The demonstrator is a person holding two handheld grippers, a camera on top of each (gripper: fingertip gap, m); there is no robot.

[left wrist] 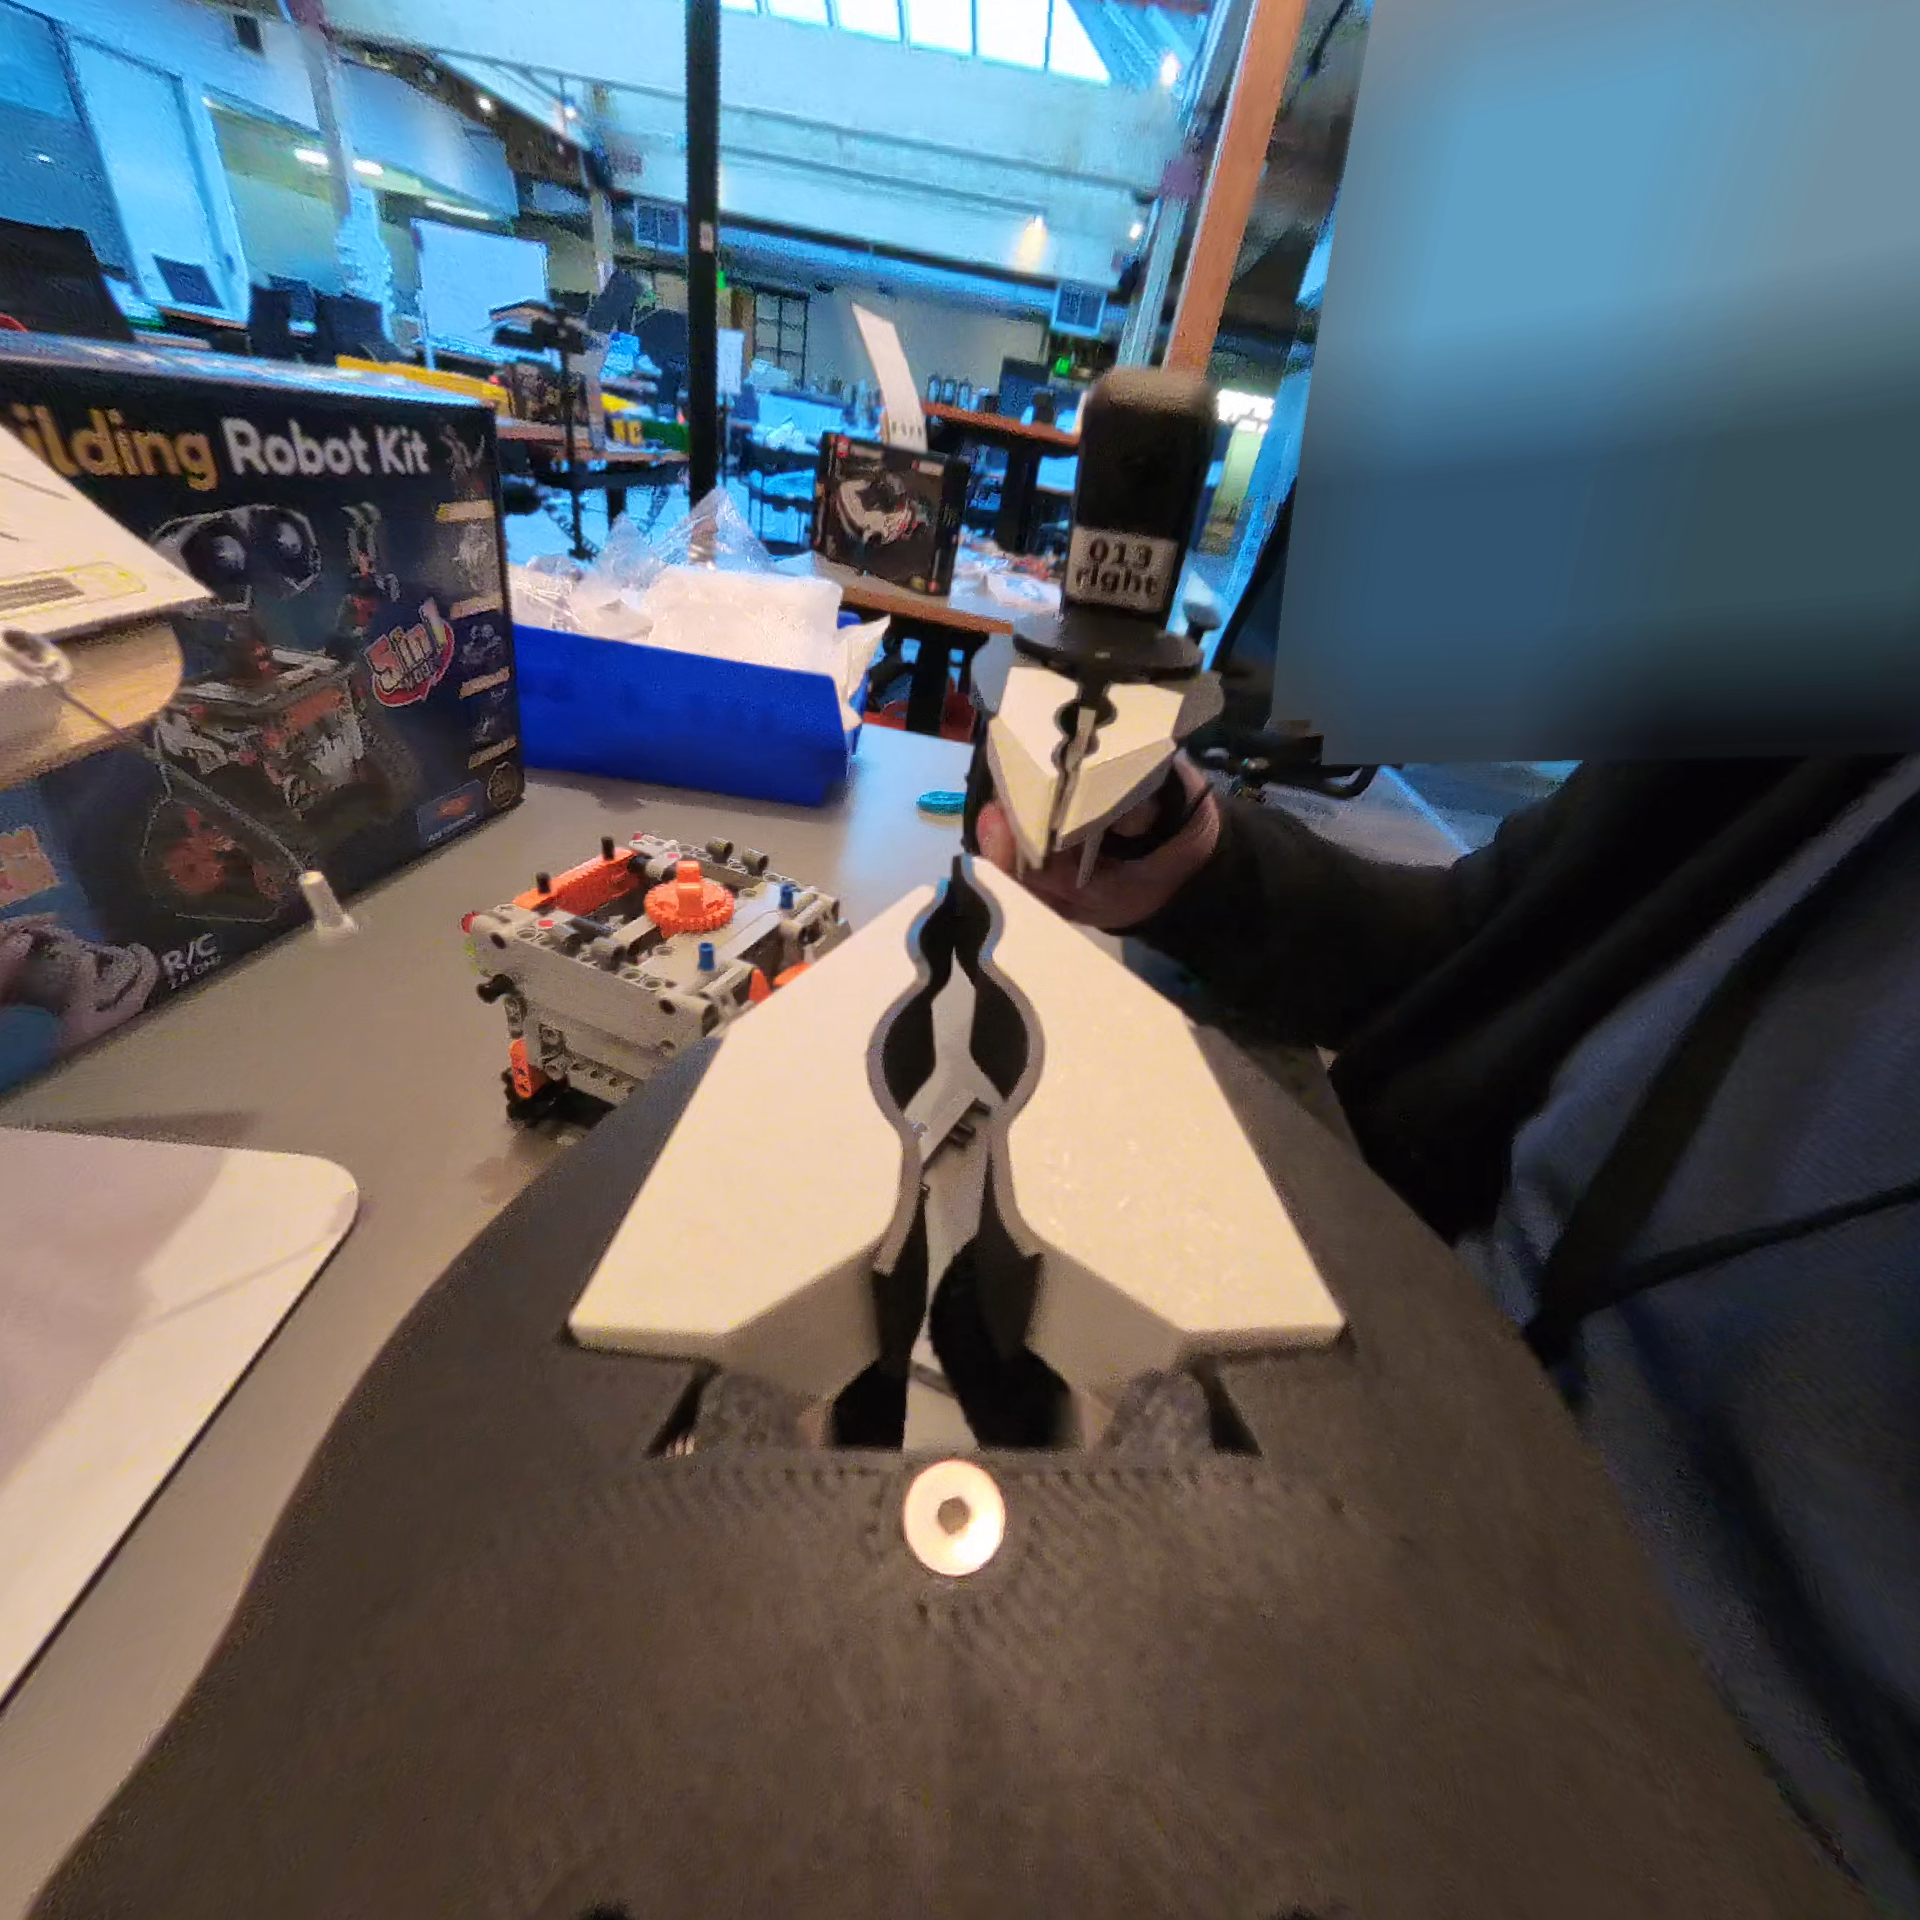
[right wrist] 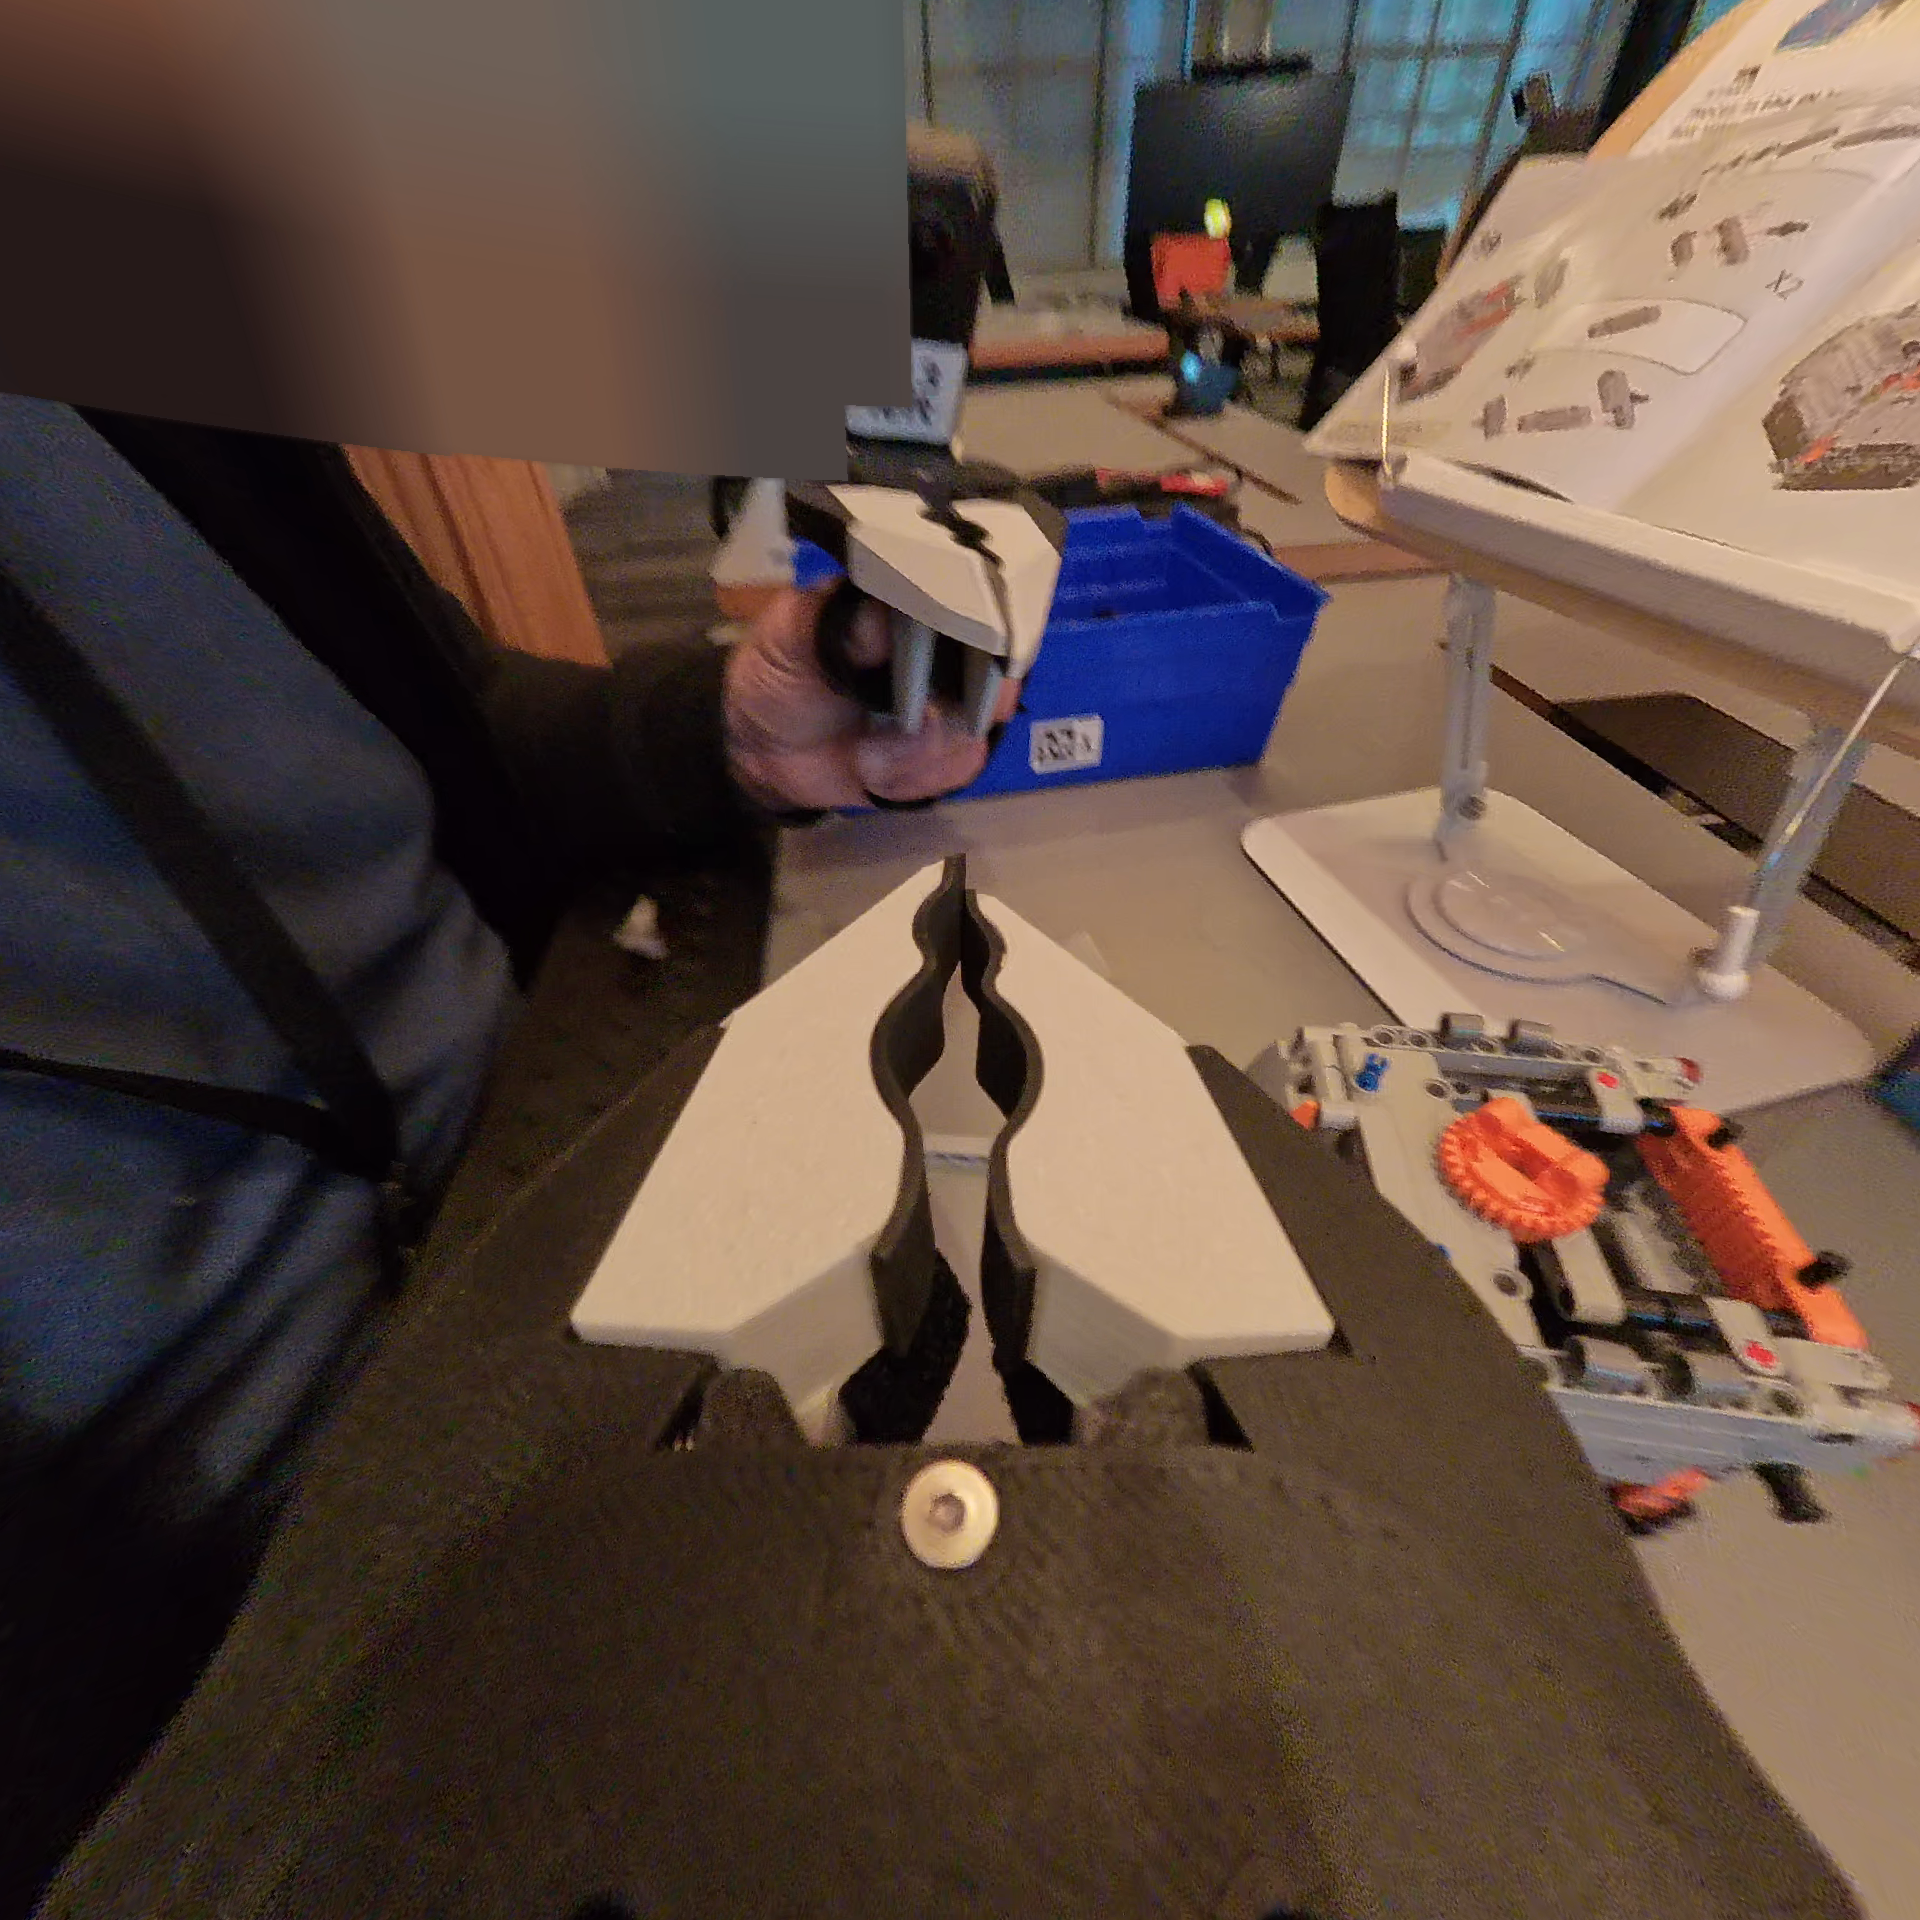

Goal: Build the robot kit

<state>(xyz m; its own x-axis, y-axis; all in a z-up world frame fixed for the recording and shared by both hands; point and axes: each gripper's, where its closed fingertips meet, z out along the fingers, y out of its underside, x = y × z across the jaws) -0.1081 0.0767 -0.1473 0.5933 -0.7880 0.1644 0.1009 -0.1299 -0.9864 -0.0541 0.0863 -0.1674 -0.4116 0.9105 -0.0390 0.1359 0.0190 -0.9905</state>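
Grey bench (left wrist: 395, 1039) carries a half-built brick model (left wrist: 649, 951). Left tongs (left wrist: 961, 873) and right tongs (right wrist: 961, 868) are nearly closed, holding nothing, and point toward each other. Their tips could collide, I think.

The left gripper (left wrist: 961, 883) has matt white plastic fingers on a rough, ridged black printed body, fixed with a shiny metal screw (left wrist: 953, 1517); the right gripper (right wrist: 958, 883) looks the same. The surface (left wrist: 343, 1039) is smooth, matt grey. The brick model (right wrist: 1590, 1236) is hard grey and orange plastic. The box (left wrist: 260, 665) is glossy printed cardboard, the bin (right wrist: 1153, 644) shiny blue plastic, the booklet (right wrist: 1683, 270) paper.
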